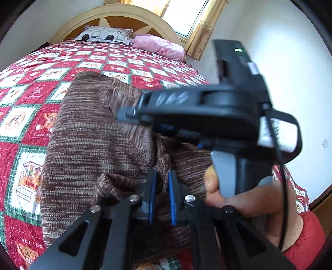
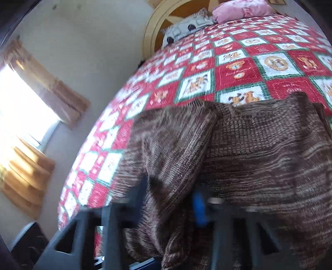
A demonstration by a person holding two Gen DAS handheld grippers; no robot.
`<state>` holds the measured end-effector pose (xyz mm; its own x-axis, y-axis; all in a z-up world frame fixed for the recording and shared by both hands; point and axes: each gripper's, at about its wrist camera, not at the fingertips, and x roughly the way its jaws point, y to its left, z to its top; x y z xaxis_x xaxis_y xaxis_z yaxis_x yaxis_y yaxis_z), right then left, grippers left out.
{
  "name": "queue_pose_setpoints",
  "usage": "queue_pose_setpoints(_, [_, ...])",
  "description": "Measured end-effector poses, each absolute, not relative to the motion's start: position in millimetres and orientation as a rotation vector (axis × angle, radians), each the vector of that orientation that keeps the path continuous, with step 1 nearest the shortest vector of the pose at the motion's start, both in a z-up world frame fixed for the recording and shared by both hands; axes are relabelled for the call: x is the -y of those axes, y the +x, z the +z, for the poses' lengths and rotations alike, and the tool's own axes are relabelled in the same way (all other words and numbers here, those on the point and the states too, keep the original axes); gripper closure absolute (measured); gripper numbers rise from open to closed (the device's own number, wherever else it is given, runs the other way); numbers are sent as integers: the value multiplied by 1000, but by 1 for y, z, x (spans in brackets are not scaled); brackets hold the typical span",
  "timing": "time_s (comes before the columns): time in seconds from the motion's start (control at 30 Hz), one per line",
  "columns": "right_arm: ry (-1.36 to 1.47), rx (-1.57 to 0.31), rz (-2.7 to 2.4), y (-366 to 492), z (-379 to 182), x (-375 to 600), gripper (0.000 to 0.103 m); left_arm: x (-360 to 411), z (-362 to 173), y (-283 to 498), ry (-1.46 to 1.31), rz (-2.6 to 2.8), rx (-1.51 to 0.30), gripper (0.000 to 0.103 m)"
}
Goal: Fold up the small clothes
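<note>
A brown striped knit garment [image 1: 91, 133] lies on the red patchwork bedspread [image 1: 31, 89]. My left gripper [image 1: 162, 182] is shut on a fold of the knit, its blue pads [image 1: 172, 199] pinching the cloth near the garment's near edge. The right gripper's body [image 1: 207, 108] crosses the left wrist view just above the garment, held by a hand [image 1: 249, 199]. In the right wrist view the knit garment [image 2: 259, 149] drapes between my right gripper's fingers [image 2: 199, 207], which are shut on a hanging fold of it [image 2: 170, 166]. This view is blurred.
Two pillows, one grey [image 1: 103, 35] and one pink [image 1: 159, 46], lie at the wooden headboard [image 1: 116, 14]. A window [image 1: 186, 16] is behind the bed. White walls flank the bed; another curtained window [image 2: 22, 108] shows in the right wrist view.
</note>
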<state>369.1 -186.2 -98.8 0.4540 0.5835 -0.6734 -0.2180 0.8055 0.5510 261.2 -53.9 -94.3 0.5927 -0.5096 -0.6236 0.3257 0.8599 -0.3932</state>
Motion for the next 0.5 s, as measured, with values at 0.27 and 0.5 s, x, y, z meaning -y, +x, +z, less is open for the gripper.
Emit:
queue_pose_setpoints(0.27, [333,-954,557,376,-81,186,90,54,-84,266,-250,-491,-789,91])
queue_pose_setpoints(0.5, [164,-886,565,377,-36,196,90,80,-60,263,-227,-541,-748,91])
